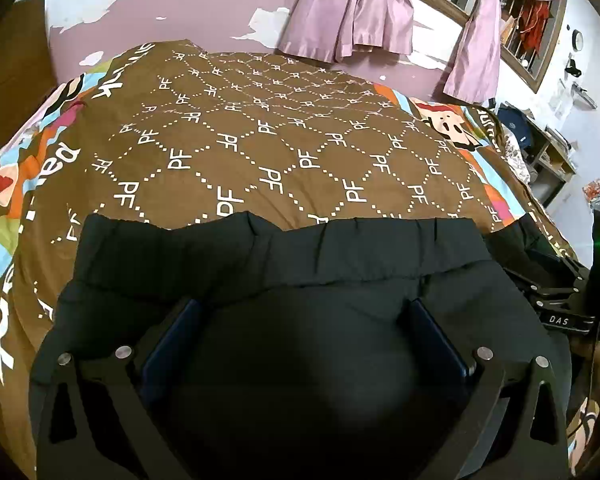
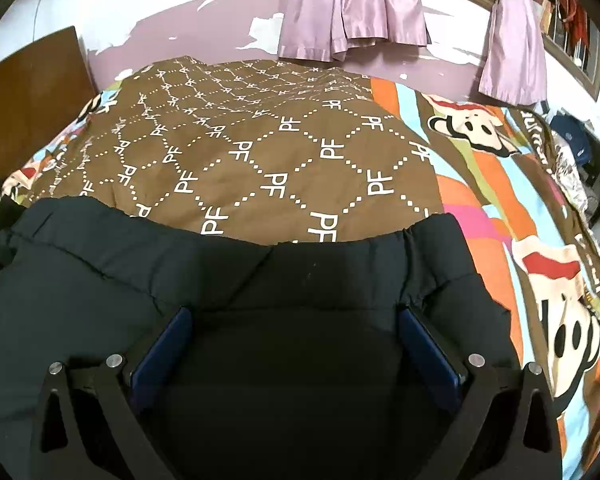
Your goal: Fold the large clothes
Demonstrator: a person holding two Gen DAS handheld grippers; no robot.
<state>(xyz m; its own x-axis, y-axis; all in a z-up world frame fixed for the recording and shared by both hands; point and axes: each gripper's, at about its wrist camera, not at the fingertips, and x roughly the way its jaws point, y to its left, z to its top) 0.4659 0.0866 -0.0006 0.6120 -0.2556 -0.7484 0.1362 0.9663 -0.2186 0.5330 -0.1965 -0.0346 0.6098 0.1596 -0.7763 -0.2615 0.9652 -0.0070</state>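
Where the bed (image 1: 260,152) wears its brown blanket with white letters, the black clothes (image 1: 284,264) lie on its near end; behind the bed hang pink curtains (image 1: 352,16) on a peeling wall (image 1: 160,12); the left claw (image 1: 300,316) and right claw (image 2: 296,324) both gape wide over the black clothes, gripping nothing.

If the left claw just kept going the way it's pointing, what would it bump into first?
Most likely the black garment lying on the patterned bedspread: it fills the space between and ahead of the open left claw. Depth is unclear.
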